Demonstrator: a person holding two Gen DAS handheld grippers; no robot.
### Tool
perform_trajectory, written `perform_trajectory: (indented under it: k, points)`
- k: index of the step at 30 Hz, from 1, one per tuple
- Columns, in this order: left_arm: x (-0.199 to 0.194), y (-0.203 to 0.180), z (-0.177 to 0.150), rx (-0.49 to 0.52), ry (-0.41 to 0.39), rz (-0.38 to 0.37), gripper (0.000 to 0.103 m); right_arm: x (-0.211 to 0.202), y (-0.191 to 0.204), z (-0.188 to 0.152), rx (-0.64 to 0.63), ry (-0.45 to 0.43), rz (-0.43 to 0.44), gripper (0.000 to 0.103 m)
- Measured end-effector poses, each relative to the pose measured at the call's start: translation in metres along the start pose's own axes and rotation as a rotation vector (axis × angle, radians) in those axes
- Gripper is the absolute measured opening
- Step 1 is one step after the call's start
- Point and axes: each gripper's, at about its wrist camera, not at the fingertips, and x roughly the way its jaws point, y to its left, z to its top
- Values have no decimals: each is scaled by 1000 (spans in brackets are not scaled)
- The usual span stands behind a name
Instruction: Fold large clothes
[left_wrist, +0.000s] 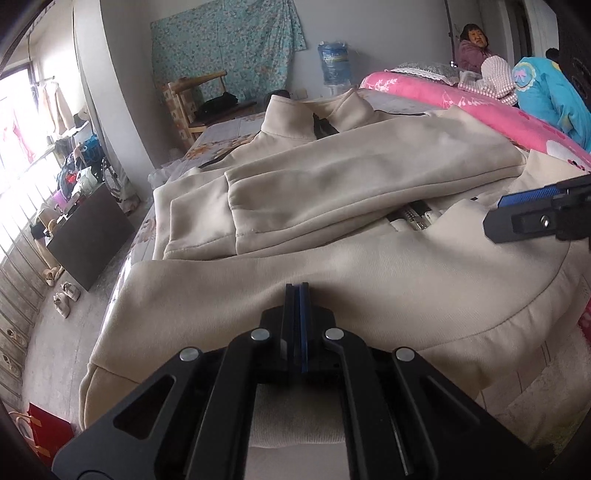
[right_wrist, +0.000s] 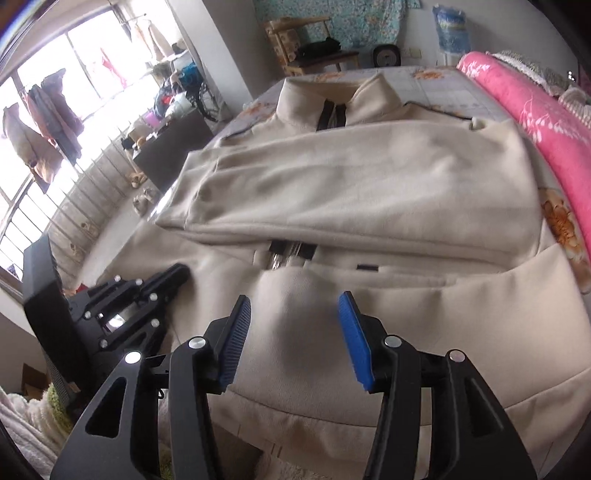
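Jacket (left_wrist: 332, 192) in cream fleece fills most of both views, spread on a bed (right_wrist: 436, 85) with a floral sheet; its collar points to the top of the frame and both sleeves are folded across the chest. The zip shows in a dark gap just under the folded sleeves.

In the left wrist view the left tool (left_wrist: 298, 295) sits at bottom centre over the jacket's lower part, its jaws closed flat together — no cloth can be seen between the pads. In the right wrist view the right tool (right_wrist: 293, 328) stands at bottom centre with its blue pads (right_wrist: 352, 332) apart, a raised hump of the jacket's fabric between them; the pads do not press on it.

A pink quilt (right_wrist: 535, 118) lies along the right edge of the bed, and a wooden chair (right_wrist: 306, 44) stands at the top of the frame.
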Motion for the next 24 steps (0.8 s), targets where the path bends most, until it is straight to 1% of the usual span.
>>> perform_trajectory:
  k: [1, 2, 3, 4, 5, 6, 7, 9, 11, 13, 14, 15, 17, 18, 20, 22, 23, 24]
  points:
    - [0, 0, 0, -3, 0, -2, 2, 6, 2, -1, -10, 17, -16, 49]
    - [0, 0, 0, -4, 1, -4, 2, 13, 5, -4, -24, 36, -37, 44]
    - [0, 0, 0, -5, 1, -4, 2, 16, 9, -5, -45, 27, -55, 30]
    - [0, -1, 0, -5, 0, -4, 2, 18, 15, -6, -83, 24, -69, 21]
    - [0, 0, 0, -5, -2, -5, 2, 18, 19, -6, -96, 26, -54, 6]
    - [-1, 0, 1, -7, -2, -8, 2, 18, 22, -4, -103, 26, -67, 5]
    - [-2, 2, 1, -16, -3, -16, 2, 16, 28, -3, -127, 16, -99, 5]
    - [-8, 9, 5, -52, -19, -35, 1, 3, 37, 4, -165, -47, -135, 5]
    - [-16, 14, 12, -71, -54, -25, 1, -13, 43, 16, -180, -111, -143, 4]
    - [-19, 14, 18, -63, -76, 6, 1, -13, 46, 26, -191, -136, -155, 4]
    - [-16, 14, 18, -61, -70, 12, 1, -8, 46, 28, -195, -132, -164, 4]
    - [-9, 14, 17, -67, -43, 2, 1, 2, 44, 28, -203, -117, -178, 4]
    - [5, 19, 10, -101, 29, -48, 2, 28, 36, 22, -194, -54, -187, 4]
    - [5, 24, 6, -123, 36, -73, 5, 36, 32, 18, -179, -30, -179, 4]
    - [-4, 33, 4, -145, 23, -95, 6, 34, 28, 15, -165, -44, -165, 4]
    - [-14, 47, 3, -177, -16, -113, 6, 33, 25, 15, -141, -44, -147, 4]
    - [-17, 56, 2, -187, -29, -112, 6, 33, 24, 15, -135, -47, -138, 5]
    - [-15, 62, 1, -182, -18, -79, 6, 33, 22, 15, -128, -48, -129, 5]
